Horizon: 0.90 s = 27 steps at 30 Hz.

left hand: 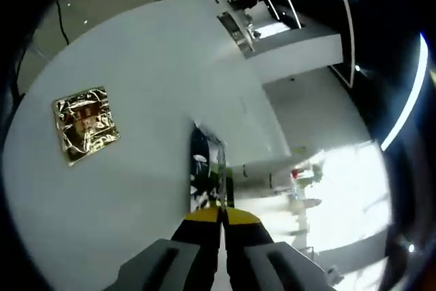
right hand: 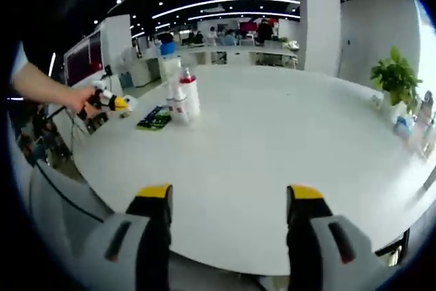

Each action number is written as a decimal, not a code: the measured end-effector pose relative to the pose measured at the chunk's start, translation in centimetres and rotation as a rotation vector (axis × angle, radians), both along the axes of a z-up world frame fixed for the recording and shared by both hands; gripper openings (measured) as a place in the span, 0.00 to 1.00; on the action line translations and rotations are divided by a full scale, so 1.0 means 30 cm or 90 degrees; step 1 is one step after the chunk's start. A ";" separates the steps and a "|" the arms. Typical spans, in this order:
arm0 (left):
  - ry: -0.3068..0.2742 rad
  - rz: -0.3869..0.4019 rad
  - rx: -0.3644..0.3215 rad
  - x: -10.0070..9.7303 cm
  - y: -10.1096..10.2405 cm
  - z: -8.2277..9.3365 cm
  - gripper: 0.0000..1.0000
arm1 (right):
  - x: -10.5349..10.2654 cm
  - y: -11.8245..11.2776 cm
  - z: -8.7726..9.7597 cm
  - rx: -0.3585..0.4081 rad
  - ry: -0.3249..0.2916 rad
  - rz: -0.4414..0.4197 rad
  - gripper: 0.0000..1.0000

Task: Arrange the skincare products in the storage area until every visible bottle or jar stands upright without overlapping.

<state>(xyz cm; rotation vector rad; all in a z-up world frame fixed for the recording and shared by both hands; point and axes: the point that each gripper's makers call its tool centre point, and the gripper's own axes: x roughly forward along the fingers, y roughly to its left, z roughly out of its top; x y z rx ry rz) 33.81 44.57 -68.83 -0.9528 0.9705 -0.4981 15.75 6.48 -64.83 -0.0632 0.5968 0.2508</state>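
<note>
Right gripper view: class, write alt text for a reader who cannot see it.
The right gripper hangs open over a white round table. Far left, white bottles stand upright beside a flat green packet, where a hand holds the left gripper.

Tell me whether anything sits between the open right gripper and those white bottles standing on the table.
Nothing visible does. In the right gripper view, bare white table runs from the right gripper to the upright bottles. The flat dark pack lies beside them to the left, and the left gripper sits further left, off that line.
</note>
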 end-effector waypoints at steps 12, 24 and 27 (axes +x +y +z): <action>0.013 -0.001 0.004 0.133 0.024 -0.077 0.01 | 0.007 -0.006 -0.002 0.003 0.005 -0.011 0.70; 0.013 -0.021 0.041 0.228 0.026 -0.146 0.01 | 0.004 0.001 -0.012 -0.012 0.022 -0.020 0.70; 0.022 -0.021 0.050 0.249 0.036 -0.172 0.01 | 0.002 0.009 -0.013 -0.018 0.028 -0.021 0.70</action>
